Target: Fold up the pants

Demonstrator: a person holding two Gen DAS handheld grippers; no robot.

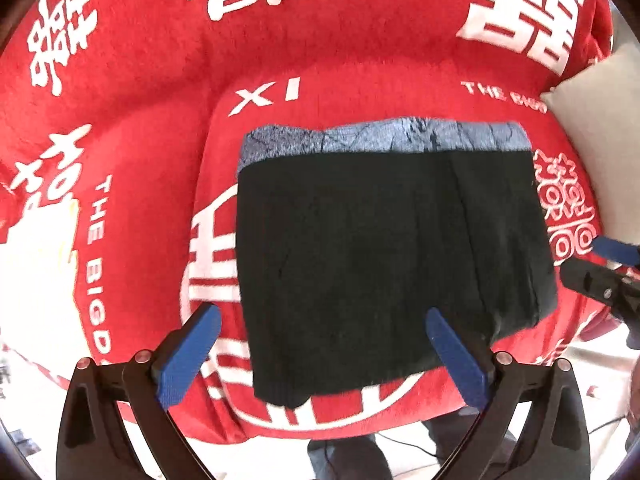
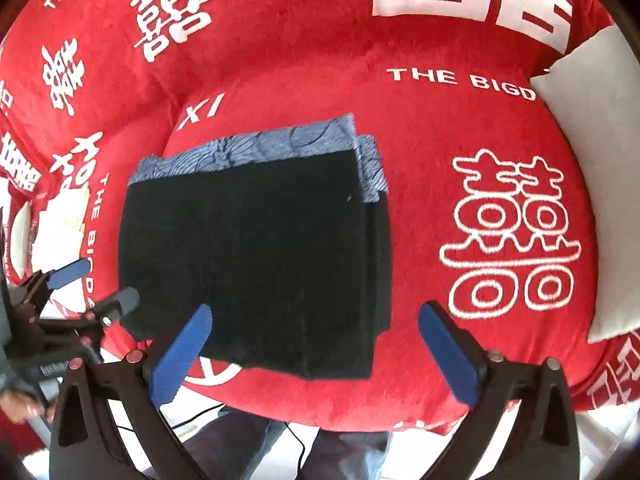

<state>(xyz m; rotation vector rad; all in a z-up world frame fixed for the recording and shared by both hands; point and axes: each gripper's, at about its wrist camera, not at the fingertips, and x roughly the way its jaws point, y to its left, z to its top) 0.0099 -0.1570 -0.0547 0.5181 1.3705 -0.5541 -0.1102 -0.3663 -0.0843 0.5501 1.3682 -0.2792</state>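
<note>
The black pants (image 1: 384,256) lie folded into a flat rectangle on a red cushion, with a blue-grey patterned lining strip (image 1: 384,138) showing along the far edge. The same pants (image 2: 256,264) fill the middle of the right wrist view. My left gripper (image 1: 324,352) hangs above the near edge of the pants, its jaws wide open and empty. My right gripper (image 2: 316,352) hovers over the near right corner, also wide open with nothing between its blue pads. Each gripper shows in the other's view: the right gripper (image 1: 608,264) at the right edge, the left gripper (image 2: 92,284) at the left.
The red cushion (image 1: 160,80) with white lettering covers a sofa seat. A pale grey pillow (image 2: 588,160) rests at the right, also the pillow (image 1: 600,120). Below the seat edge are a person's legs (image 2: 280,452) and a dark cable on a light floor.
</note>
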